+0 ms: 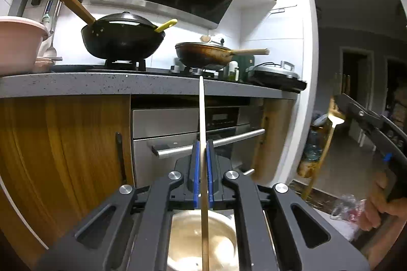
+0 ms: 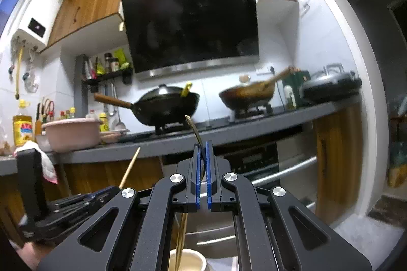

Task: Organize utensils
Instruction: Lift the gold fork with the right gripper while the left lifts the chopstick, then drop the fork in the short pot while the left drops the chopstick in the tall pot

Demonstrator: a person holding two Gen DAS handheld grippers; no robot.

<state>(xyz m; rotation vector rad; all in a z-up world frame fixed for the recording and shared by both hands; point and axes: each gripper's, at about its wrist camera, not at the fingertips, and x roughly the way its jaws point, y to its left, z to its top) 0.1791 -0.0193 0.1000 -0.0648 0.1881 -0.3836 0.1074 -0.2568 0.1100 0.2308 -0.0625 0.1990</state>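
Observation:
My left gripper (image 1: 203, 145) is shut on a pale wooden chopstick (image 1: 202, 113) that stands upright between its blue pads, its lower end over a white cup (image 1: 203, 240) below. My right gripper (image 2: 202, 145) is shut on a gold fork (image 2: 194, 130), tines up, its handle running down toward the white cup (image 2: 189, 259). The right gripper (image 1: 361, 116) with the gold fork (image 1: 330, 133) also shows at the right of the left wrist view. The left gripper (image 2: 84, 197) and chopstick (image 2: 130, 166) show at the lower left of the right wrist view.
A grey counter (image 1: 101, 85) runs ahead with a black wok (image 1: 122, 39), a brown pan (image 1: 203, 55), a pink basin (image 1: 20, 42) and a pressure cooker (image 1: 274, 72). A steel oven (image 1: 193, 128) with a bar handle sits below. A range hood (image 2: 190, 24) hangs above.

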